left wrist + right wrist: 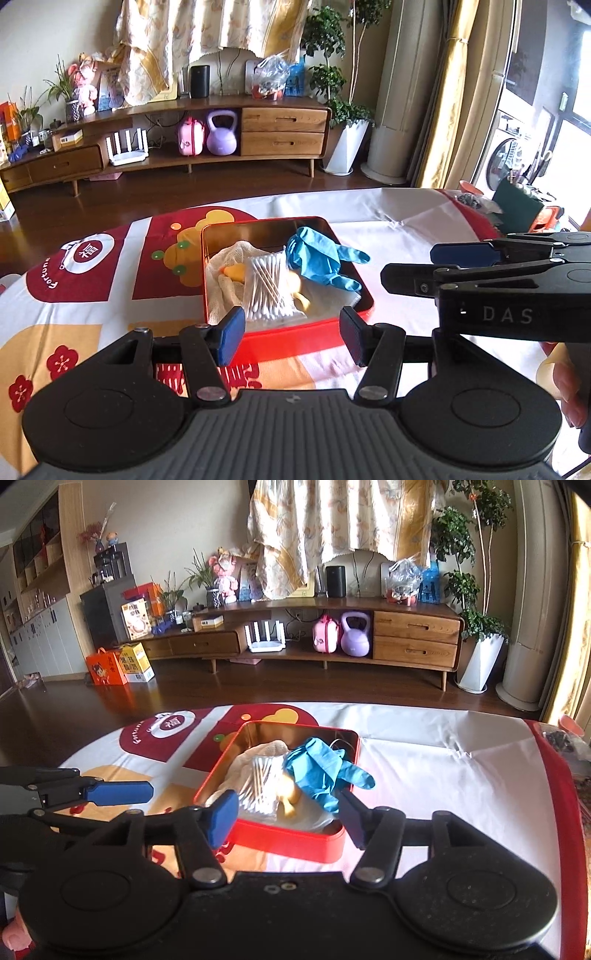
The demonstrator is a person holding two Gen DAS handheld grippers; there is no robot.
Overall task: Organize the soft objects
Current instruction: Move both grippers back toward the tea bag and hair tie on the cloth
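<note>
Looking along the left gripper [291, 334], I see its jaws spread wide and gripping nothing, with the shallow red rectangular metal tin [295, 334] just ahead of them and its near rim sitting between the two blue pads. Inside the tin, straight beyond the jaws, lies a clear plastic bag of cotton swabs [267, 288] on top of a white gauze cloth [225, 266], with something yellow [236, 273] half hidden under them. A crumpled blue rubber glove [317, 262] rests ahead and to the right of the jaws, its fingers draped over the tin's right rim.

My right gripper [288, 821] is likewise released, jaws apart and empty, facing the same tin [295, 843] from its near side. The glove [321, 771] sits just beyond the right-hand jaw, the swab bag [260, 786] beyond the left-hand one. The tin stands on a table covered with a red, white and yellow printed cloth [424, 768].
</note>
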